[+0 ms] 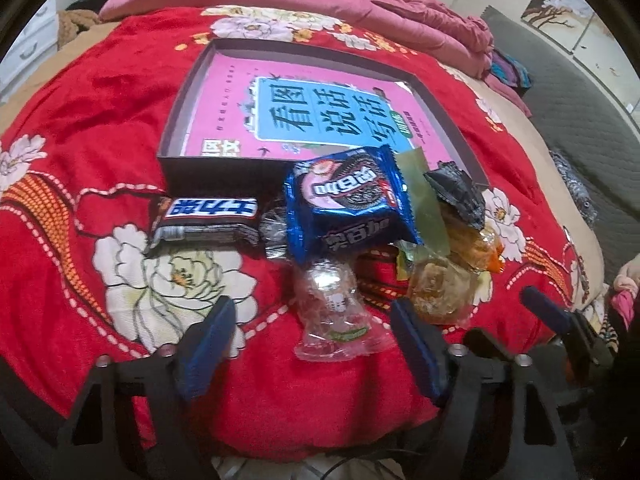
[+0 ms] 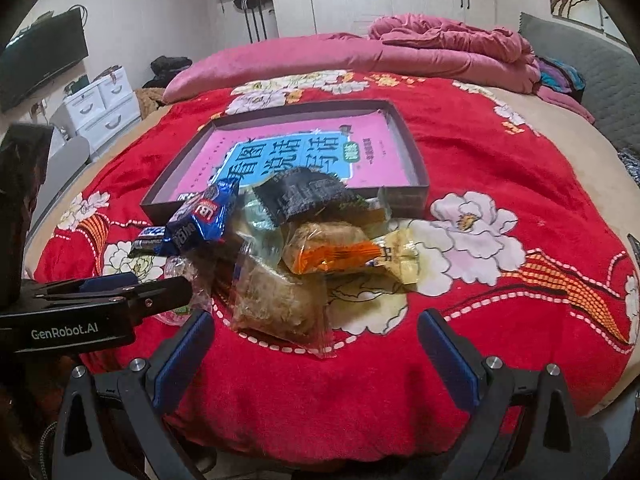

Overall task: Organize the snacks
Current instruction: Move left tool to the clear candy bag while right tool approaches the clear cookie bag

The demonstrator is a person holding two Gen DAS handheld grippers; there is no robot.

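A pile of wrapped snacks lies on the red blanket in front of a shallow dark box that holds a pink book. In the pile are a blue cookie pack, a brown chocolate bar, a black packet and an orange packet. My left gripper is open, and a clear packet lies between its fingers, untouched. My right gripper is open too. A brown cake pack sits between its fingers, nearer the left one and apart from both pads.
A red floral blanket covers the bed, whose front edge runs just under both grippers. A rolled pink quilt lies at the back and a grey headboard at the right. White drawers stand at the left.
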